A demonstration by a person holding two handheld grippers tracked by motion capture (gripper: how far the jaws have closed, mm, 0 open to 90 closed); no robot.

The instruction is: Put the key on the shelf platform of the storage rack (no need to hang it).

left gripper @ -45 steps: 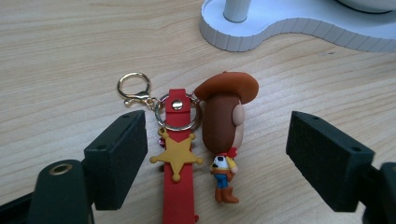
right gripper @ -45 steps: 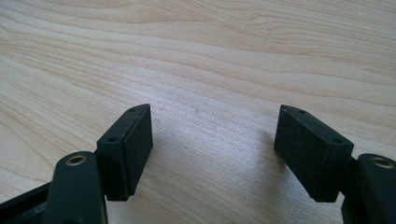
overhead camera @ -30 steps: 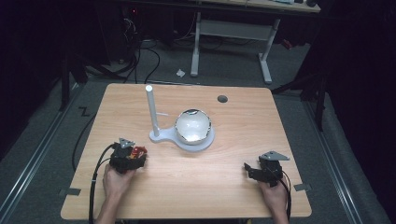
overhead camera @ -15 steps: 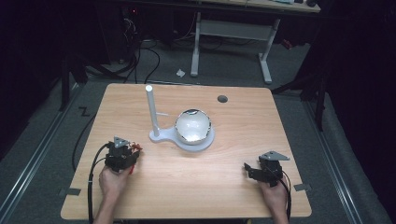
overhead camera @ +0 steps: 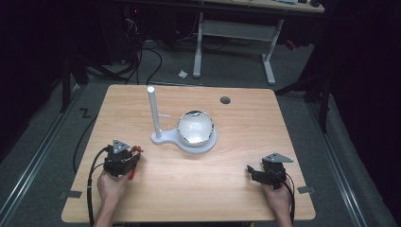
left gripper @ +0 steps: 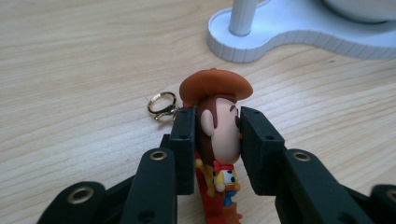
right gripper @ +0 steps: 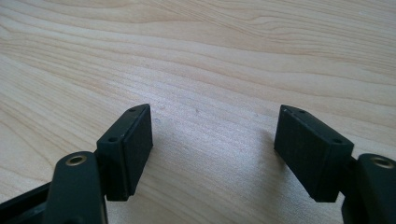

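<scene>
Grip: left gripper (left gripper: 217,133) has its pads clamped on the head of a cowboy keychain figure (left gripper: 219,126) — brown hat above the jaws, small body and red strap hanging below them.
Clasp: gold clasp ring (left gripper: 162,103) sits just off the left pad, low over the table or lying on it; I cannot tell which.
Target, as I judge it: white stand (overhead camera: 185,139) ahead of the left gripper, with an upright post (overhead camera: 153,111) and a shiny round ball (overhead camera: 195,127) on its base — the ring most likely goes over the post.
Doing it well: the hold is on the head, not the ring, so lift high enough for the ring to hang free, approach the post from above, and keep the squeeze steady; the rounded head could slip.
Right gripper (right gripper: 212,147): jaws wide apart, nothing between them, resting low over bare wood well away from the stand.
Surface: pale wood-grain table (overhead camera: 246,189), with a small round hole (overhead camera: 225,100) beyond the stand.
Room: dark, grey floor, cables and a white desk frame (overhead camera: 236,33) behind the table.
</scene>
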